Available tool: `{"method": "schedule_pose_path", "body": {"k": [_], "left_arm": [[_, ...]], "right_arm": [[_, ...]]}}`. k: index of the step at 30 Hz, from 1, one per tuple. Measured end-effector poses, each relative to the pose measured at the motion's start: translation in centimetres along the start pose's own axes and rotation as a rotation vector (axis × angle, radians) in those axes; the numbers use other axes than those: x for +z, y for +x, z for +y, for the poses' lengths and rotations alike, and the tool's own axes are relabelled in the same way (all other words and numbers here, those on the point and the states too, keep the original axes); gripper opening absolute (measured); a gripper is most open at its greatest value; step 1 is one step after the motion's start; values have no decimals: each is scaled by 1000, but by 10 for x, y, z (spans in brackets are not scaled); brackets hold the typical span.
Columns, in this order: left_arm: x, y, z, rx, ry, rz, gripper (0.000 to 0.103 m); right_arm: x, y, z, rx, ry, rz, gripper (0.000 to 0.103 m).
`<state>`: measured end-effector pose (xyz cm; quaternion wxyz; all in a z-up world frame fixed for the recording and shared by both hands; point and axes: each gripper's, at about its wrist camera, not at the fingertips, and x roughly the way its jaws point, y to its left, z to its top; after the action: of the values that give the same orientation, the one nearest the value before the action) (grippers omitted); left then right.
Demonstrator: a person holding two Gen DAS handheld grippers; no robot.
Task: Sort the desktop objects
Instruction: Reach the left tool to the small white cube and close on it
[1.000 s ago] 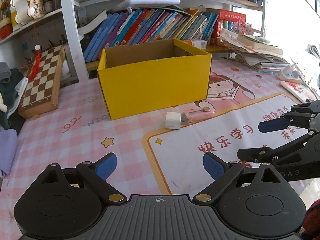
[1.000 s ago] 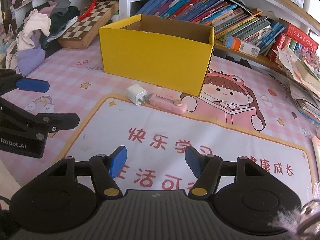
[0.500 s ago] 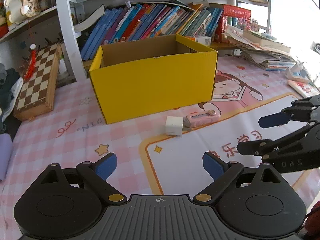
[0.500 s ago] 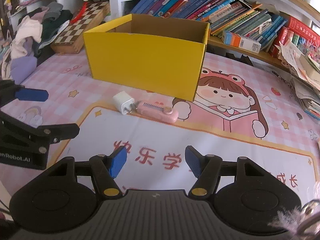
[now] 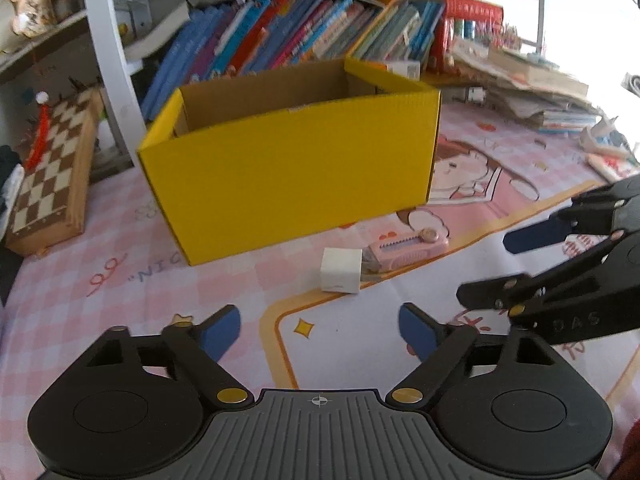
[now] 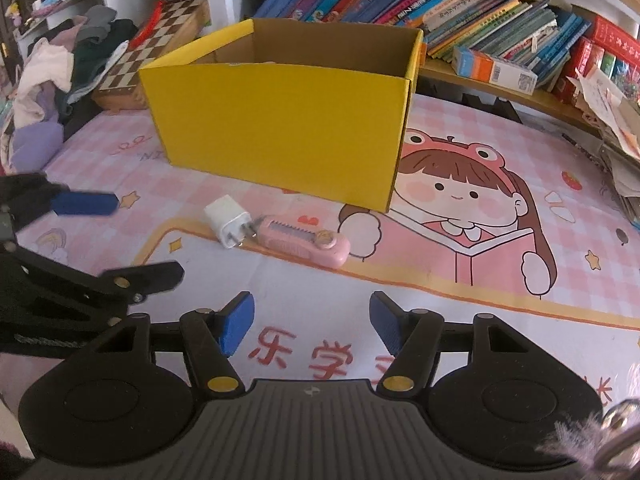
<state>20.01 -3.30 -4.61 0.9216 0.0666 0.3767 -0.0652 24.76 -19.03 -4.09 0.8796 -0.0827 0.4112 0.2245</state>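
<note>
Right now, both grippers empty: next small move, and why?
Probably ease the left hand-held gripper forward over the white charger. Its jaws are open, the charger lies straight ahead, nearest, prongs against the pink utility knife, and the yellow box stands just behind.

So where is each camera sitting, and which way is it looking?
Left wrist: sits on the left claw, looking forward at the yellow box and white charger; its own open blue fingers and the right claw show.
Right wrist: sits on the right claw, facing the pink cutter; the left claw shows.
Both share box, charger, cutter, pink mat.
</note>
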Motion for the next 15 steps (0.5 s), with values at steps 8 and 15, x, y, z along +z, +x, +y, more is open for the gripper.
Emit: {"method": "schedule_pose_path", "body": {"k": [8,15], "left_arm": [[19,22,9,-30,-65,-11,70],[27,49,9,-48,-72,43,52]], "right_arm": [[7,12,-5,5,-19,19,61],[9,17,-7,10,-30,25,61]]}}
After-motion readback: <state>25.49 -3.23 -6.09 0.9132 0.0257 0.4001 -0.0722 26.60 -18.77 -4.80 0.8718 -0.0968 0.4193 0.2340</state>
